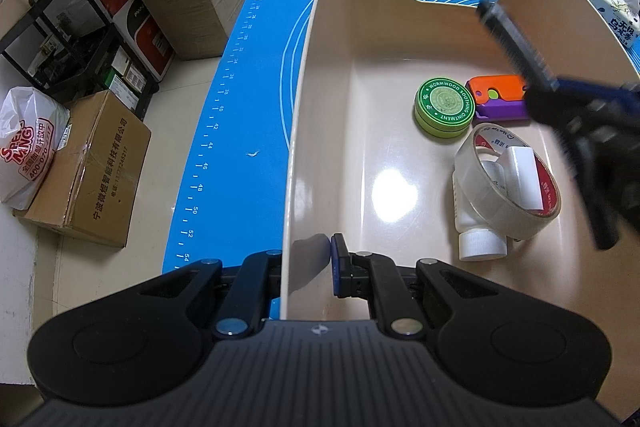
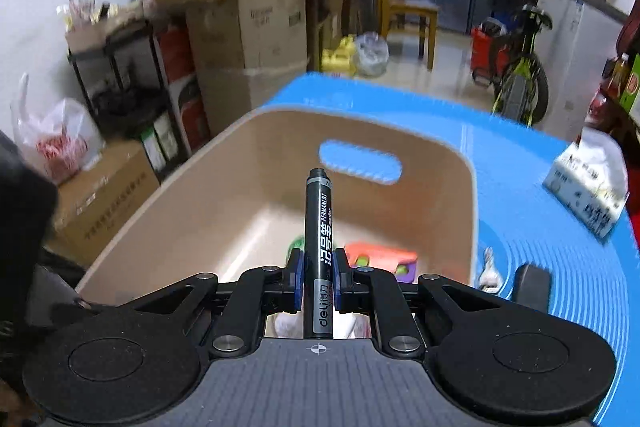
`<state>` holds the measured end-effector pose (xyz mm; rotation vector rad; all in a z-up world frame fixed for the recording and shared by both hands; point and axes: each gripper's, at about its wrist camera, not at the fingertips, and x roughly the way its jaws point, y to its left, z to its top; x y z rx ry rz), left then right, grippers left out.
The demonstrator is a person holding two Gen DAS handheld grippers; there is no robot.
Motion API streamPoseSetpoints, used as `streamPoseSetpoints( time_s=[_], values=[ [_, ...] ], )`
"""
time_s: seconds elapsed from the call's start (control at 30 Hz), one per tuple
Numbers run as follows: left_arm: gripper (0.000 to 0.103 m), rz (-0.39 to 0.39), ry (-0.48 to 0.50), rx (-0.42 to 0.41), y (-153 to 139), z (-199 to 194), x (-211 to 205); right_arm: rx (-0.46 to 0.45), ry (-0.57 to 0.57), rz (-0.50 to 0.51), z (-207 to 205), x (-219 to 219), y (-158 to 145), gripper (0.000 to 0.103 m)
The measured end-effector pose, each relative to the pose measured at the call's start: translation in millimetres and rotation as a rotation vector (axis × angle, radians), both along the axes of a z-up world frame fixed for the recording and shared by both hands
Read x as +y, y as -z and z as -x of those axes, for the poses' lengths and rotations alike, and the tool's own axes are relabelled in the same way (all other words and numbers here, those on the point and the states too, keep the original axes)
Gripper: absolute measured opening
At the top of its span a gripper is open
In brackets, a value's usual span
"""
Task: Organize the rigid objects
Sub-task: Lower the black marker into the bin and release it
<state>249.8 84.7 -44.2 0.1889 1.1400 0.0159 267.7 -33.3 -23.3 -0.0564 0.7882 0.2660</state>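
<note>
A beige plastic bin [image 1: 316, 75] stands on a blue mat [image 1: 240, 99]. In it lie a green ointment tin [image 1: 444, 105], an orange and purple toy [image 1: 498, 97], a tape roll [image 1: 508, 183] and a white bottle [image 1: 480, 227]. My left gripper [image 1: 306, 267] straddles the bin's near left wall, one finger outside and one inside. My right gripper [image 2: 318, 277] is shut on a black permanent marker [image 2: 319, 239], held over the bin [image 2: 248, 163] and pointing forward. The marker also shows blurred in the left wrist view [image 1: 512, 43].
A tissue pack [image 2: 584, 187] lies on the mat at the right. A small white object [image 2: 490, 269] and a dark object [image 2: 532, 283] lie right of the bin. Cardboard boxes [image 1: 92, 171], a black rack [image 1: 76, 39] and bags stand on the floor at the left.
</note>
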Motion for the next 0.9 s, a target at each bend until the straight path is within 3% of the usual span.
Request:
streamPoseSetpoints(
  time_s=[0.37,0.5,0.53,0.6,0.63,0.77,0.9],
  values=[
    [0.013,0.006,0.001,-0.001,0.4,0.1,1.3,0.149,-0.004,0.079,-14.8,11.6,23.9,0.024],
    [0.013,0.005,0.001,-0.001,0.7,-0.4,1.2,0.153,0.001,0.089,-13.5,9.2,24.1,0.026],
    [0.013,0.007,0.000,-0.001,0.6,-0.2,1.7,0.144,0.004,0.083,-12.2,7.9,22.5,0.029],
    [0.013,0.008,0.000,-0.001,0.6,-0.5,1.6,0.116,0.018,0.059,-7.9,3.4,17.3,0.052],
    [0.013,0.007,0.001,-0.001,0.6,-0.3,1.4,0.104,0.030,0.049,-5.2,0.9,14.5,0.055],
    [0.013,0.007,0.000,-0.001,0.8,0.1,1.6,0.024,0.079,-0.079,13.4,-22.8,-6.9,0.057],
    [0.013,0.007,0.001,-0.002,1.1,0.2,3.0,-0.078,0.121,-0.126,28.8,-46.4,-32.4,0.060]
  ],
)
